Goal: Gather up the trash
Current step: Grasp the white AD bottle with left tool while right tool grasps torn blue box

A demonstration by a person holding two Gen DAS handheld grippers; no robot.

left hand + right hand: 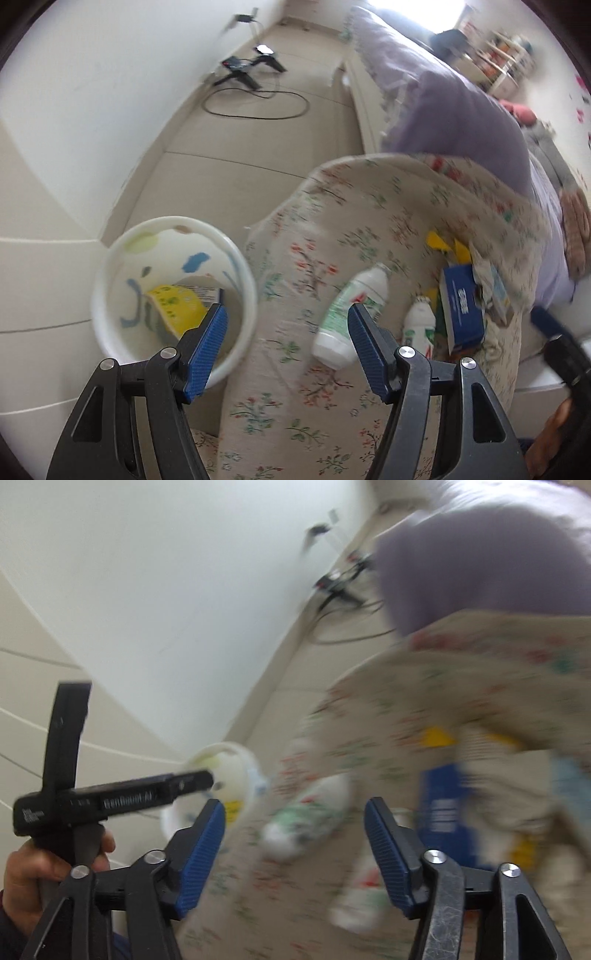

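Note:
A white trash bin [177,295] stands on the floor beside the bed, with a yellow wrapper [177,306] inside. On the floral blanket [332,229] lie a large white bottle with a green label [351,317], a smaller white bottle [419,325], a blue box [461,310] and yellow scraps [439,240]. My left gripper [288,332] is open and empty, between the bin and the large bottle. My right gripper [295,834] is open and empty above the blurred large bottle [306,816], with the small bottle [362,897], blue box [443,808] and bin [225,775] around it.
A purple duvet [443,92] covers the bed behind the blanket. A black stand with a looped cable [255,85] lies on the floor by the white wall [92,92]. The hand-held left gripper's body [74,801] shows at the left of the right wrist view.

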